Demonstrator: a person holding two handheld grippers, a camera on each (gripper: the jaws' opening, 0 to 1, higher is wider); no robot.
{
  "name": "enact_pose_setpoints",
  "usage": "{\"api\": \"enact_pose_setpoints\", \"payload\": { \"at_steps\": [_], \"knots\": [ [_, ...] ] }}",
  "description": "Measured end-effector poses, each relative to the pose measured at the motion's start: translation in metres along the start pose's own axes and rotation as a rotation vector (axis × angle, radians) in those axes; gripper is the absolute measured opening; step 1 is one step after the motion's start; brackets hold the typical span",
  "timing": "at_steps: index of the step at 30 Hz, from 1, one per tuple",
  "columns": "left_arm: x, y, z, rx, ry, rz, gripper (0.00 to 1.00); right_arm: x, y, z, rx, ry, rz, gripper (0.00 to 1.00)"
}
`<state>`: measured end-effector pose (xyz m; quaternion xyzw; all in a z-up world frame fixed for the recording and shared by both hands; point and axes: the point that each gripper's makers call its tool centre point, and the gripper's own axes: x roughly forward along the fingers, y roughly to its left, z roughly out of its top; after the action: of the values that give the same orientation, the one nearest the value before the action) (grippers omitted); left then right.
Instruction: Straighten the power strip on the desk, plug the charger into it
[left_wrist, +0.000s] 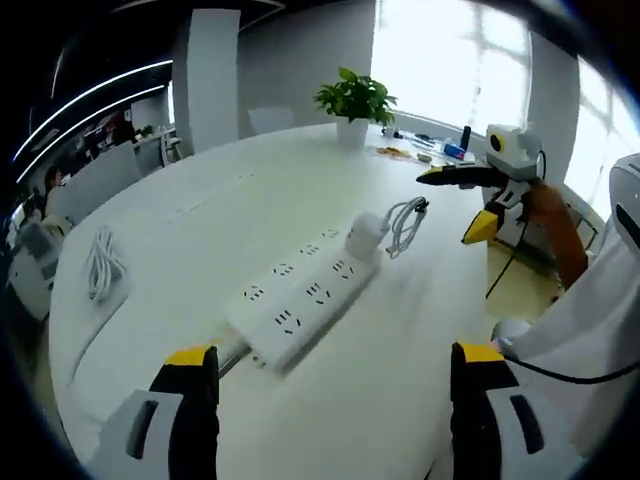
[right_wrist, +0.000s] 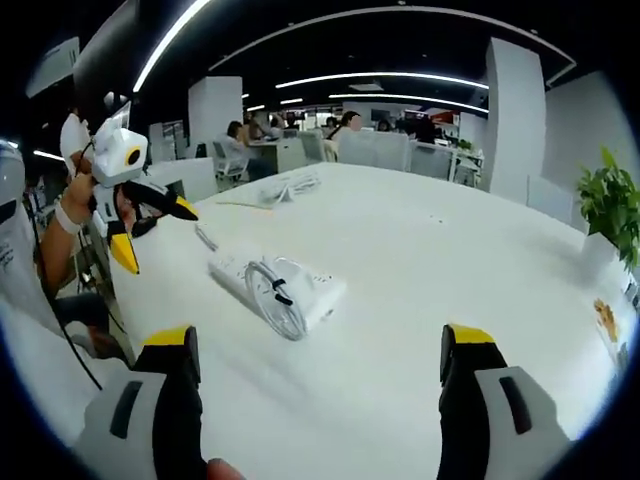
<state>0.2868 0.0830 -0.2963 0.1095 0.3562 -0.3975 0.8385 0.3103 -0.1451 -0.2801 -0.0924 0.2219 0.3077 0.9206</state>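
Jaws of the left hand-held gripper (left_wrist: 332, 385) are standing wide apart and empty, hanging over the near end of the power strip (left_wrist: 303, 299), which is lying skewed on the white table (left_wrist: 200, 210). The right hand-held gripper (right_wrist: 316, 365) is likewise spread and holding nothing. The charger (left_wrist: 366, 236) is sitting at the strip's far end, its coiled cable (left_wrist: 405, 224) just beside it; whether it is fully seated is unclear. Straightening well probably means nudging the strip's ends squarely, without jolting the charger.
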Motion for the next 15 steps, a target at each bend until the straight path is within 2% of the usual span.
{"api": "enact_pose_setpoints", "payload": {
  "at_steps": [8, 15],
  "knots": [
    [-0.027, 0.006, -0.008, -0.02, -0.022, 0.085, 0.96, -0.014, 0.004, 0.004, -0.01, -0.016, -0.016, 0.97],
    [-0.056, -0.003, -0.014, -0.037, -0.065, 0.128, 0.96, -0.036, 0.016, 0.012, -0.025, -0.043, -0.026, 0.97]
  ]
}}
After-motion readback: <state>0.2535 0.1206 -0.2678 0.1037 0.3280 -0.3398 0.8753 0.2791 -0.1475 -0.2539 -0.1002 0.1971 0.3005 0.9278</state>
